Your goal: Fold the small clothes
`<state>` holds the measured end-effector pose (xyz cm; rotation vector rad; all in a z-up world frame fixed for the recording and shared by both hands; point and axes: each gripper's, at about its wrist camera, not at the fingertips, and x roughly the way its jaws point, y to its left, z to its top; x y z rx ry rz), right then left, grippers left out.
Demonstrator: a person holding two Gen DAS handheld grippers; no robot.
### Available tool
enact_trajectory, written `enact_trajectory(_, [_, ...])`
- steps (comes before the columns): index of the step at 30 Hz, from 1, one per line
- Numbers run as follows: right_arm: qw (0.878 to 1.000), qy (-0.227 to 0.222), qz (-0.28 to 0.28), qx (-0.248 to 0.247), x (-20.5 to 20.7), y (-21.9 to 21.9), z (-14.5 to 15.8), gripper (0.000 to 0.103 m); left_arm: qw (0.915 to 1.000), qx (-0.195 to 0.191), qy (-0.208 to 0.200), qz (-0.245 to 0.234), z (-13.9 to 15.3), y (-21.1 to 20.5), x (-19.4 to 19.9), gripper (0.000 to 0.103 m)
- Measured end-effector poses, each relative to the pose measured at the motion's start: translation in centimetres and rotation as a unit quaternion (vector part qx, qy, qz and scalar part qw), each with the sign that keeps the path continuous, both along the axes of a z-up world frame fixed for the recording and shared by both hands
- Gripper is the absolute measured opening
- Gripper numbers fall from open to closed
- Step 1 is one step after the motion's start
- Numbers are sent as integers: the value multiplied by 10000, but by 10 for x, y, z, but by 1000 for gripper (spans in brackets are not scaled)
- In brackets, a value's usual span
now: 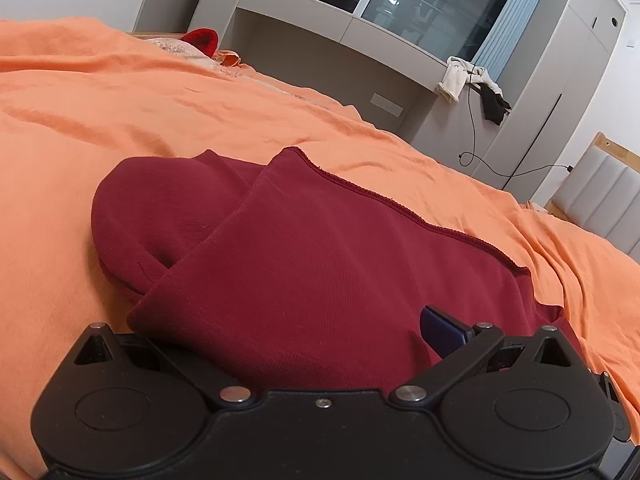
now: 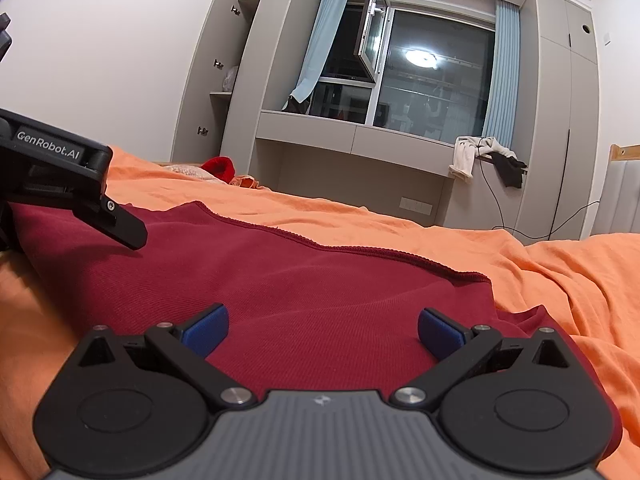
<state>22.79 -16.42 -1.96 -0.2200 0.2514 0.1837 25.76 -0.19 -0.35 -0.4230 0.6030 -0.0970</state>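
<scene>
My right gripper (image 2: 322, 330) hovering low at frame bottom, blue pads (image 2: 206, 328) spread wide over dark red garment (image 2: 320, 280). Garment lying mid-frame on orange bedspread (image 2: 560, 272). My left gripper (image 2: 120, 228) entering at left edge; fold draping over one finger, its state: cannot tell.

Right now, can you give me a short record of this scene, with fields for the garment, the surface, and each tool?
garment: dark red knit garment, folded over, stitched edge on top
surface: orange bedsheet
left tool: open, garment lies between its fingers, one pad covered
right tool: open, low over the garment
background: window, blue curtains
</scene>
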Motion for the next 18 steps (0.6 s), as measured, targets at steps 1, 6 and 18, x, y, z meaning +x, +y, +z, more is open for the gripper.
enact_trajectory(1, [10000, 1, 0, 0, 0, 0, 0, 103, 10000, 0, -1, 0, 0, 0, 0, 102])
enact_trajectory(6, [10000, 0, 1, 2, 0, 0, 0, 103, 10000, -29, -10, 48, 0, 0, -1, 102])
enact_trajectory(18, [10000, -47, -18, -25, 0, 0, 0, 103, 9976, -272, -162, 617, 3, 13, -3, 102])
